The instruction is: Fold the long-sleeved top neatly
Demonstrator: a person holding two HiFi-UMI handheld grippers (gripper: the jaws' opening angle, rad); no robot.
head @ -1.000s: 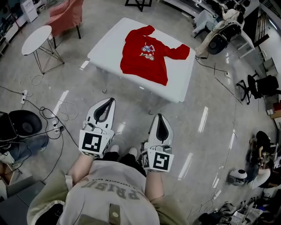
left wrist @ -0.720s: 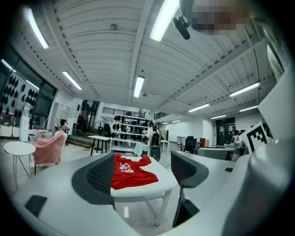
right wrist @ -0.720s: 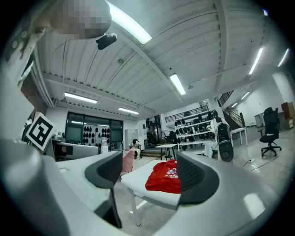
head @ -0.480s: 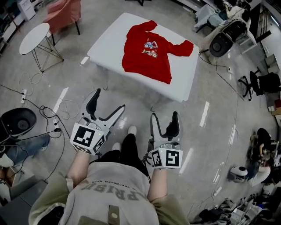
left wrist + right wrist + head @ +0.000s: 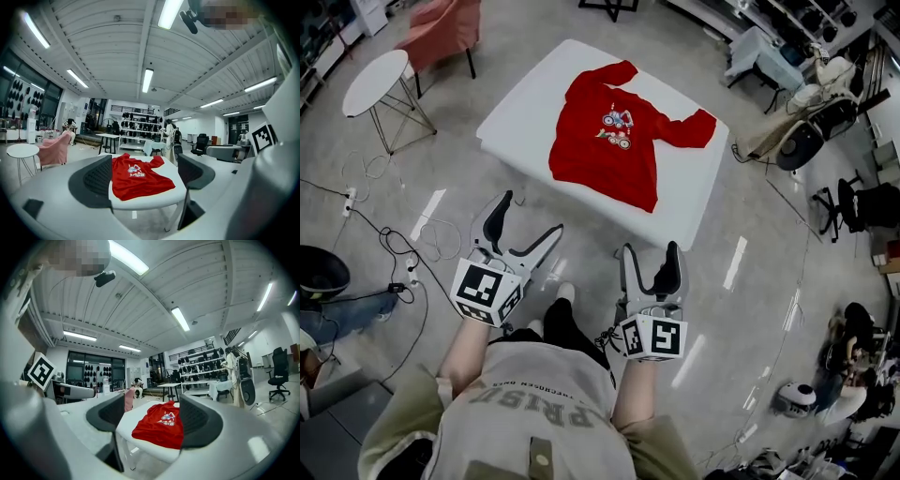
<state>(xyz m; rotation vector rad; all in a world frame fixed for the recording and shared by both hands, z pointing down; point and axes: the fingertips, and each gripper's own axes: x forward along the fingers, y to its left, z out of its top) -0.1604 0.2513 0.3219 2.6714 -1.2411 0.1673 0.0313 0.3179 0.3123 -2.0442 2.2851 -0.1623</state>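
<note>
head view shows the red long-sleeved top lying flat, front up, on the white table. it is well apart from both grippers, with open floor between.

judged as it lies, it is light, soft knit cloth with no stiffness of its own. it will sag and drag wherever it is lifted, and a pinch through one layer could leave the back layer behind (the small print on the chest may be a touch stiffer). the nearest hold is the hem by the table's near edge, best taken at its two corners, one per gripper. farther off, the outstretched sleeve runs toward the table's right side, and the bent sleeve angles up by the collar. their cuffs look like the places to pinch for bringing them in over the body.

the left gripper is held low in front of the person's waist. its jaws have just been opening and stand spread wide, with nothing between the pads and nothing touched. the right gripper beside it is the same: jaws just opened, wide apart, empty. each gripper view looks out between its own parted jaws at the top on the table ahead, not yet within reach.
</note>
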